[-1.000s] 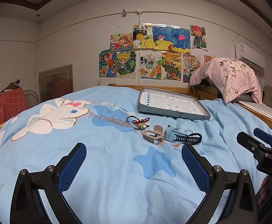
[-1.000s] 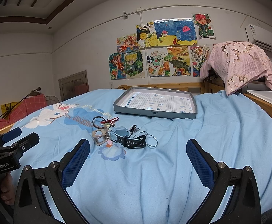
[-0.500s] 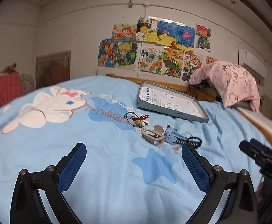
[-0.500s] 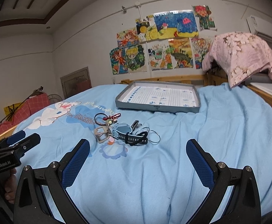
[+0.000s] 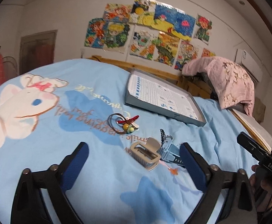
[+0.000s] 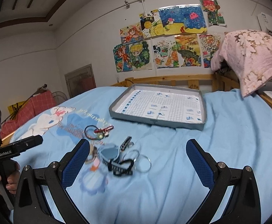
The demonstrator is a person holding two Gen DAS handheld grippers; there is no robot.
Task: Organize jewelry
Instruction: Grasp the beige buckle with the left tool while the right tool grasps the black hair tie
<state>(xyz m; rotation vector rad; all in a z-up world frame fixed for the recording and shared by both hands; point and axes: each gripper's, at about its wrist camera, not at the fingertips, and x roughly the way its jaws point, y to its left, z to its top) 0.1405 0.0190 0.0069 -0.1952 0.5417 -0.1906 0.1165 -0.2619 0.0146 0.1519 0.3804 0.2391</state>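
Jewelry lies in a loose cluster on the light-blue cartoon-print bedspread point(image 6: 220, 149), now larger and nearer in both views than a second ago, as both hands have carried the tongs closer. Beyond it, apart from the cluster, sits the shallow grey tray with a gridded paper liner point(image 6: 155, 122). The left gripper point(image 5: 134, 165) tilts downward, its jaws spread but just narrowed a little, nothing pressed between them; the beige rectangular hair claw point(image 5: 145, 154) lies in the gap, its long axis slanting from upper left to lower right. The right gripper point(image 6: 137, 159) stands spread wide and empty above the pale-blue watch with a black strap point(image 6: 111, 155), thin silver bangles point(image 6: 142, 161) and red-and-brown beaded cord point(image 6: 98, 131).
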